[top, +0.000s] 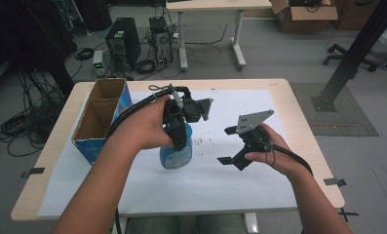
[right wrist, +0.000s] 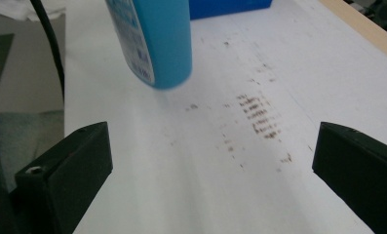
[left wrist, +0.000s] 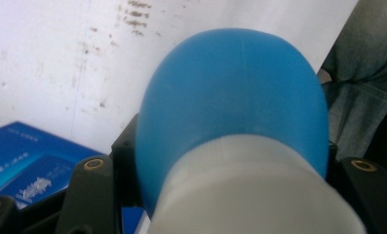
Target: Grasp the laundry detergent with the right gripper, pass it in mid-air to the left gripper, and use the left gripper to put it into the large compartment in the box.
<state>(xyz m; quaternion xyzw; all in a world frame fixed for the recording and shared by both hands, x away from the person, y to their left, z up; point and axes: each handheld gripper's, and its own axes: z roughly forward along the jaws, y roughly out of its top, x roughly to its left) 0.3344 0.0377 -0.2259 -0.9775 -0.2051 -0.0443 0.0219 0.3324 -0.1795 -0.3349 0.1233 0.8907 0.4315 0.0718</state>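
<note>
High view first: nearest to the person, the right gripper [top: 234, 146] is seen to the right of the blue bottle [top: 175, 155], a little apart from it, with its jaws spread wide and nothing between them. The same is confirmed in the right gripper view, where the two black jaws stand far from each other over the white sheet [right wrist: 191, 185] and the blue bottle [right wrist: 157, 44] is found ahead of them and toward the left, not touched. The bottle itself is grasped by the left gripper [top: 181, 131], whose jaws are clenched on its upper part; in the left gripper view the blue bottle [left wrist: 235, 117] is seen pressed between the jaws, with its long axis running away from the camera toward its rounded bottom. The bottle is held almost upright, slightly tilted, and it is judged to be just above the sheet, though contact cannot be told surely. Beyond the bottle, to its far left, the blue cardboard box [top: 99, 119] stands open with two compartments. It is judged that the coming move depends on this: the box lies up and left from the bottle, so the left hand is the nearer one.
</note>
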